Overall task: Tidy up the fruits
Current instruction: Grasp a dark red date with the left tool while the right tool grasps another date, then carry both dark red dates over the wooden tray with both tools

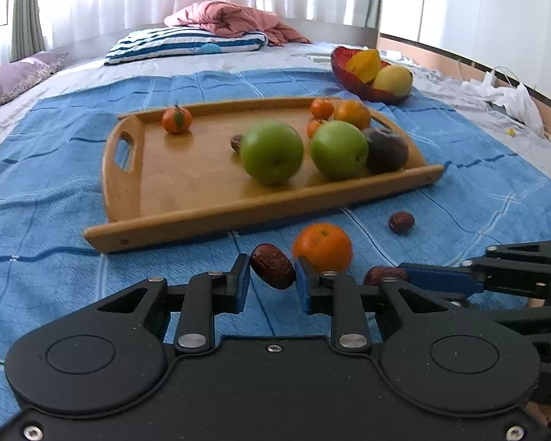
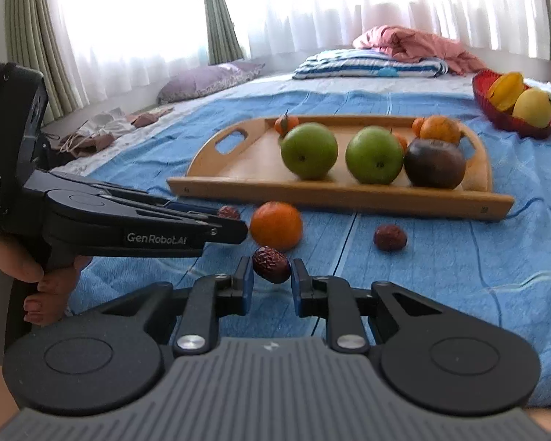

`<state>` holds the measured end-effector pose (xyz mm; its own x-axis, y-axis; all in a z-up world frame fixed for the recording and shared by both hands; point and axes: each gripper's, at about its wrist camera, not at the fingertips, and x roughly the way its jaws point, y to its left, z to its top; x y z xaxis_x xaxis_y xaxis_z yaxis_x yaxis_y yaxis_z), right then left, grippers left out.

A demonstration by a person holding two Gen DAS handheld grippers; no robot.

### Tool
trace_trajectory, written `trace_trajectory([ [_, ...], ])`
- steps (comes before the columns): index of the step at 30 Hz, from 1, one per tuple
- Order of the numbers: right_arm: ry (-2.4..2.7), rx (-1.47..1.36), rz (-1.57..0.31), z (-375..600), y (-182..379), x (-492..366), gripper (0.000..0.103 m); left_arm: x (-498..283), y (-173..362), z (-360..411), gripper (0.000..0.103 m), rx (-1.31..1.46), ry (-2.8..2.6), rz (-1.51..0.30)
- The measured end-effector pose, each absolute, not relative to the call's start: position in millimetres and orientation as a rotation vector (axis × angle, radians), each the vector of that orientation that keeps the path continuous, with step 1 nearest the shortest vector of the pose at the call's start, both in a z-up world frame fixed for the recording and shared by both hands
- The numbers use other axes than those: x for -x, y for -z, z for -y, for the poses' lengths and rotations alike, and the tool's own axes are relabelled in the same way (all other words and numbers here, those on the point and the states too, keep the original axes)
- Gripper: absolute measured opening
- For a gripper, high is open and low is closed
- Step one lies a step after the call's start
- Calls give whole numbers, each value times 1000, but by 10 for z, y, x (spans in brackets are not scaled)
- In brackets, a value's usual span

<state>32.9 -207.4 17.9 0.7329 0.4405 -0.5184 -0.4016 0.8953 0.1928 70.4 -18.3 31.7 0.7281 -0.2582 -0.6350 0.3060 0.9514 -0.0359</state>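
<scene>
Each gripper is pinching one dried red date just above the blue blanket, in front of the wooden tray's near edge: the left gripper is clamping the left date between its blue pads, and the right gripper is holding the right date the same way. Both grips are sitting near the pad tips on wrinkled, rounded fruit, so either date could be squirting out during the lift, and the left gripper's right finger is crowding the loose mandarin, which may be nudged into rolling along the blanket. A third date is lying free toward the tray's near right corner, and a fourth one is peeking from behind a green apple on the tray. On the tray I am counting two green apples, one dark purple fruit and four small oranges, the lone one by the far left corner. The red bowl beyond the far right corner is holding two yellow fruits.
</scene>
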Motion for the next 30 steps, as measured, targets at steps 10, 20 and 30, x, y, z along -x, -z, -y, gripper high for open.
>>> trace_trajectory([
  [10, -409, -86, -495, 2101, -476, -525, 26, -974, -621, -104, 25, -23, 237, -624],
  [20, -324, -167, -477, 2230, -782, -995, 26, -1417, -786, -351, 25, 50, 208, -638],
  [30, -359, -318, -617, 2323, -821, -1768, 26, -1968, -657, -434, 25, 118, 217, -736],
])
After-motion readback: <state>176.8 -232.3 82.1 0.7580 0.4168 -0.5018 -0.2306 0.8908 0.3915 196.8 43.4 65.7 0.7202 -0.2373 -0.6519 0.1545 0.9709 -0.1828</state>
